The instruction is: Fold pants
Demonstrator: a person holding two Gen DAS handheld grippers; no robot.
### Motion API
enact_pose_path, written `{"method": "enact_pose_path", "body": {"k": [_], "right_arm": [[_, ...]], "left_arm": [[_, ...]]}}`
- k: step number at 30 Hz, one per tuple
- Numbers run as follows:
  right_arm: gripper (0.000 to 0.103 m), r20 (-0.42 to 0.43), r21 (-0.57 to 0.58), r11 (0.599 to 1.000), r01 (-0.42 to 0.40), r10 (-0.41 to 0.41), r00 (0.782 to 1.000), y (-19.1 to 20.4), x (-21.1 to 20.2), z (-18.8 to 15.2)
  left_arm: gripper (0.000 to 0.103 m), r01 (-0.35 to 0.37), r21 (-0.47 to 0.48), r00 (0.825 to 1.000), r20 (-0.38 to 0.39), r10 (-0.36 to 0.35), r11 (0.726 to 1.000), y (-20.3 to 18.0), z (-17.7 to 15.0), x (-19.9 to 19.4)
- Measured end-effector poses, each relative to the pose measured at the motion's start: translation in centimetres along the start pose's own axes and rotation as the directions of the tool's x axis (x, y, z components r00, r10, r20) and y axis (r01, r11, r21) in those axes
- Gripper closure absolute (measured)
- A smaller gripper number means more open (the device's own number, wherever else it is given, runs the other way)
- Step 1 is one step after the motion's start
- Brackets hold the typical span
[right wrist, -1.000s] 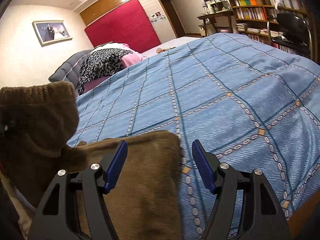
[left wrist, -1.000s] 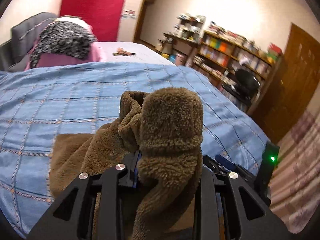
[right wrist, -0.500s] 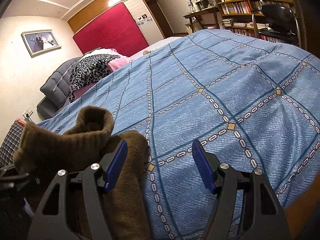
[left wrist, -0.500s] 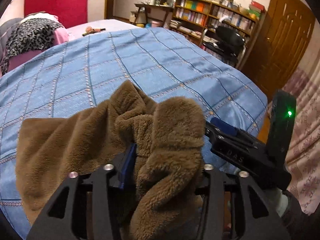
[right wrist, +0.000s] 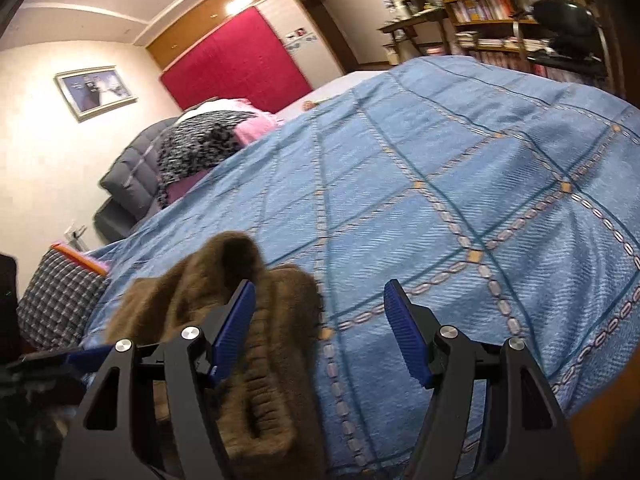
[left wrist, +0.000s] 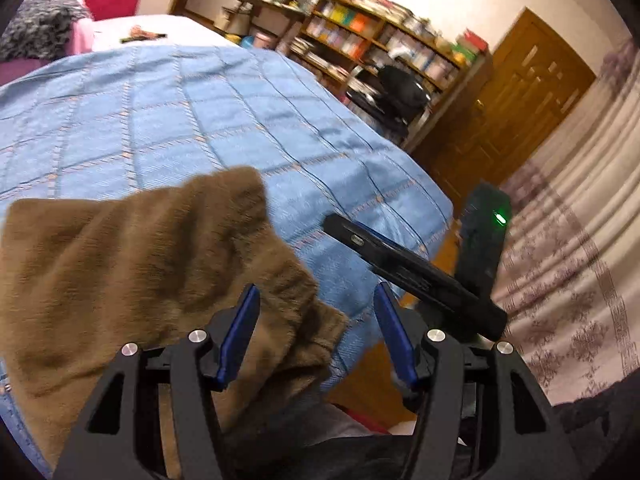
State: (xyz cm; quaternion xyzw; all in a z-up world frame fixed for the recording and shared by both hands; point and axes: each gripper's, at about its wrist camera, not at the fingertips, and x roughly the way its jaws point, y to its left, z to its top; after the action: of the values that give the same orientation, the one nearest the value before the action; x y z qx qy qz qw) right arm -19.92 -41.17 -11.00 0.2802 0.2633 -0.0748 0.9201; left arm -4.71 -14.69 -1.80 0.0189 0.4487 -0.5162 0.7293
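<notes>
- The brown fleece pants (left wrist: pixel 132 264) lie bunched at the near edge of the bed's blue checked bedspread (left wrist: pixel 168 120), close to its near corner, with one ribbed end spilling over that edge.
- I'd say a fold has just been laid down and this is the letting-go: the left gripper (left wrist: pixel 316 332) has its jaws apart, and they have just been opening. The fleece sits against the left blue pad only; the right pad is clear of it, so nothing is clamped.
- The right gripper (right wrist: pixel 320 320) hangs over the same edge with its jaws wide apart and empty; the pants' ribbed end lies just beside its left finger.
- A second ago the left jaws were pinched tight on a thick roll of fleece held up off the bed. Now that roll has dropped and spread flatter on the bedspread.
- The right gripper's jaws are as wide as they were then, and just as empty.
- Next, I reckon, the heap needs squaring up: a fresh hold on the loose ribbed end, taking both layers, then drawing it over evenly.
</notes>
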Motion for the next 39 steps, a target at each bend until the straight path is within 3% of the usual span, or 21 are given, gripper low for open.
{"method": "enact_pose_path", "body": {"k": [5, 7, 11, 13, 16, 21, 25, 30, 33, 39], "right_arm": [[0.038, -0.069, -0.027, 0.988, -0.149, 0.147, 0.987, 2.5, -0.2, -0.2], [0.045, -0.112, -0.041, 0.980, -0.193, 0.188, 0.976, 3.7, 0.1, -0.5], [0.054, -0.183, -0.075, 0.979, -0.190, 0.174, 0.968, 5.2, 1.4, -1.5], [0.069, -0.223, -0.065, 0.980, -0.189, 0.170, 0.960, 5.4, 2.0, -2.1], [0.081, -0.214, -0.078, 0.977, -0.197, 0.177, 0.961, 5.5, 1.3, -2.1], [0.083, -0.184, -0.087, 0.968, -0.237, 0.218, 0.959, 5.4, -1.8, -0.8], [0.085, -0.224, -0.091, 0.976, -0.198, 0.174, 0.959, 4.5, -3.2, -2.0], [0.085, -0.288, -0.098, 0.990, -0.104, 0.072, 0.955, 3.1, -1.0, -5.2], [0.085, -0.281, -0.096, 0.992, -0.085, 0.055, 0.958, 2.8, -0.4, -5.6], [0.079, -0.241, -0.241, 0.969, -0.046, -0.014, 0.970, 4.9, -1.6, -5.3]], "left_arm": [[0.044, -0.068, -0.091, 0.995, 0.072, 0.075, 0.993, 3.3, 0.4, -2.4], [0.044, -0.094, -0.130, 0.990, 0.095, 0.107, 0.987, 4.9, 0.3, -3.5], [0.041, -0.127, -0.181, 0.981, 0.123, 0.150, 0.975, 6.9, 0.1, -4.8], [0.035, -0.140, -0.205, 0.976, 0.137, 0.170, 0.969, 7.8, -0.1, -5.2], [0.035, -0.155, -0.223, 0.974, 0.131, 0.188, 0.962, 8.8, -0.4, -5.2], [0.035, -0.159, -0.260, 0.974, 0.119, 0.195, 0.952, 10.2, -0.9, -4.7], [0.035, -0.150, -0.258, 0.975, 0.124, 0.186, 0.955, 10.3, -1.3, -4.8], [0.035, -0.158, -0.241, 0.978, 0.098, 0.186, 0.957, 10.3, -1.8, -3.9], [0.034, -0.157, -0.248, 0.979, 0.085, 0.183, 0.956, 10.5, -2.2, -3.3], [0.034, -0.158, -0.244, 0.977, 0.102, 0.187, 0.957, 10.3, -2.4, -3.9]]}}
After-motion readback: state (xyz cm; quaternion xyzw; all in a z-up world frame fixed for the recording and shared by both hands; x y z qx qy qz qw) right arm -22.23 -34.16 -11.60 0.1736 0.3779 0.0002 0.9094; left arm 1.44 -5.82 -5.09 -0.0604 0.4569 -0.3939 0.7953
